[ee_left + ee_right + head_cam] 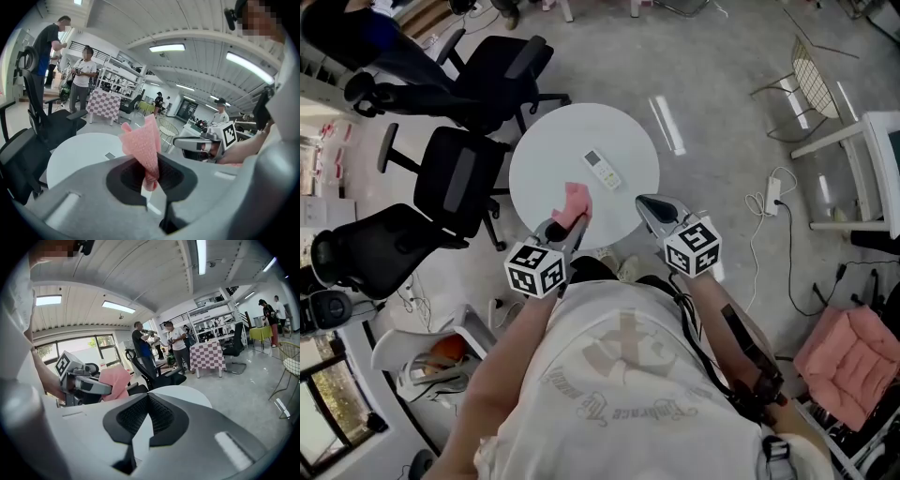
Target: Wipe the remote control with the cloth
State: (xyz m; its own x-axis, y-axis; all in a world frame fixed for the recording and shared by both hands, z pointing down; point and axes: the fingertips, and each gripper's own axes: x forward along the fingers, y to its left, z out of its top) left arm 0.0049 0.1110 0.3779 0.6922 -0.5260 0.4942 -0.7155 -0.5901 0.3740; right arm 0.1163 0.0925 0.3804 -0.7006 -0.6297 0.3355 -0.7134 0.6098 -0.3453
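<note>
A white remote control (602,170) lies near the middle of the round white table (544,159); in the left gripper view it is a small dark strip (110,156) on the tabletop (75,157). My left gripper (569,223) is shut on a pink cloth (573,202), which stands up from the jaws (143,143) over the table's near edge, short of the remote. My right gripper (647,208) hovers shut at the table's near right edge with nothing in it (149,401). From it I see the left gripper (86,385) and the cloth (115,379) to the left.
Three black office chairs (455,178) crowd the table's left side. A power strip and cable (772,195) lie on the floor to the right, near a white desk (862,141) and a pink cushion (853,361). Several people (176,345) stand beyond the table.
</note>
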